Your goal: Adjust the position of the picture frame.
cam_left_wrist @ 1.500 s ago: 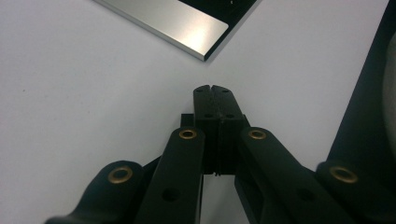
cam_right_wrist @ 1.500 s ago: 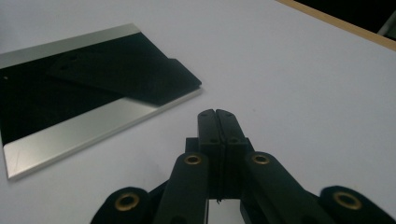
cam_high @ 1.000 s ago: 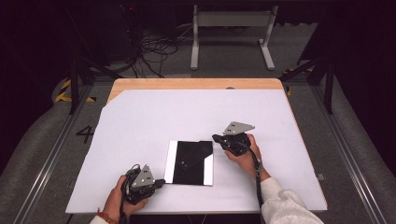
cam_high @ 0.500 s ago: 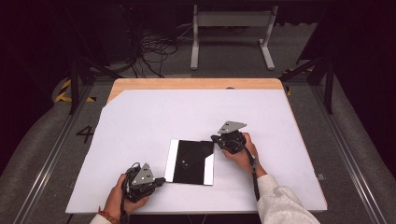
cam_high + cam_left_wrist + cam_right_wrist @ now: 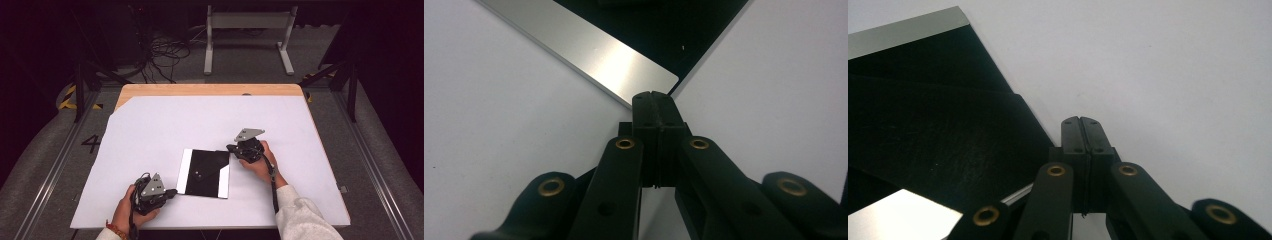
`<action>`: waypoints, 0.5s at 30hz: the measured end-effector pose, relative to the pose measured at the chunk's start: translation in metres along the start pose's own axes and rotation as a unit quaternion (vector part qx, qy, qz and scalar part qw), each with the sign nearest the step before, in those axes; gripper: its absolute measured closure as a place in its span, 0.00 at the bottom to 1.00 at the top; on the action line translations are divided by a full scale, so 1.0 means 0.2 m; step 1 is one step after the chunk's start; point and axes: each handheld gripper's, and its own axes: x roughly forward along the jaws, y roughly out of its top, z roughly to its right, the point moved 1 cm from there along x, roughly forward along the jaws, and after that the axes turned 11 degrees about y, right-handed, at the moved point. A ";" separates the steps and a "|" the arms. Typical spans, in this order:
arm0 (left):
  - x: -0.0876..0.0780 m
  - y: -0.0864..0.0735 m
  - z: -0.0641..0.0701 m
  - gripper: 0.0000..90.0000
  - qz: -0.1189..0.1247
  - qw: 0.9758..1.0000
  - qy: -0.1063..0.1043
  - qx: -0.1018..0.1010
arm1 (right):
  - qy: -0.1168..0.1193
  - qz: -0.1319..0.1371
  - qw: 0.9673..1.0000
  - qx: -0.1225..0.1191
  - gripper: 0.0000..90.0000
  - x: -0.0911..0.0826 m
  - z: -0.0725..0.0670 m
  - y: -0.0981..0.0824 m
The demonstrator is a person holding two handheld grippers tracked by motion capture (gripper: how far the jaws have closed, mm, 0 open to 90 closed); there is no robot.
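A flat black pouch [image 5: 205, 172] with a flap and a small snap lies on the white table cover, a shiny silver strip [image 5: 184, 170] along each long side. My left gripper [image 5: 172, 191] is shut and empty, its tips at the pouch's near left corner. In the left gripper view the shut tips [image 5: 654, 95] sit right at the corner of the silver strip [image 5: 609, 55]. My right gripper [image 5: 231, 148] is also shut and empty, at the pouch's far right corner. The right gripper view has its tips [image 5: 1081, 121] on white beside the black flap [image 5: 933, 135].
The white cover [image 5: 200, 120] spans most of the table, with a bare wooden edge [image 5: 210, 90] along the back. Behind the table, cables [image 5: 165, 55] and a grey metal stand [image 5: 247, 35] sit on the dark floor. Metal rails [image 5: 55, 165] run down both sides.
My right gripper has edged slightly left, closer to the pouch's far right corner. The left gripper and the pouch have stayed where they were.
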 end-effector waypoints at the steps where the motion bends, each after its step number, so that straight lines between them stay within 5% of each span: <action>1: 0.00 0.00 0.00 1.00 -0.001 1.000 0.002 -0.001 | 0.001 -0.001 1.000 -0.001 1.00 0.00 0.00 0.00; 15: 0.06 0.05 -0.07 1.00 -0.004 1.000 0.030 -0.009 | 0.002 -0.019 1.000 0.011 1.00 -0.09 0.02 -0.05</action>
